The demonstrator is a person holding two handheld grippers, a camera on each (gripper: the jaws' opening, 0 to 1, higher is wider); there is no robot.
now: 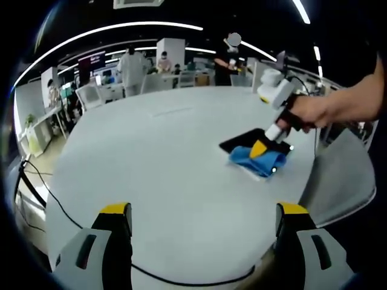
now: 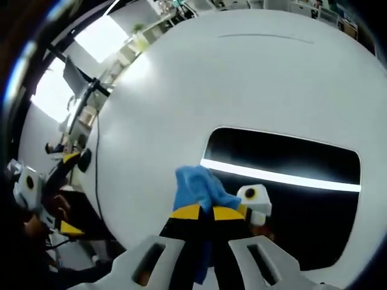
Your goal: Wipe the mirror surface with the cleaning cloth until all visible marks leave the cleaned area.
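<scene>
The dark rectangular mirror lies flat on the round white table and reflects a bright ceiling light strip. My right gripper is shut on the blue cleaning cloth, which is bunched at the mirror's near left edge. In the left gripper view, a hand holds that right gripper tip-down on the cloth, over the mirror at the table's right side. My left gripper hangs open over the near edge of the table, well short of the mirror, with nothing between its jaws.
A grey chair stands by the table's right edge. A black cable runs along the near left rim. People and desks fill the room beyond the table. The left gripper shows at the left of the right gripper view.
</scene>
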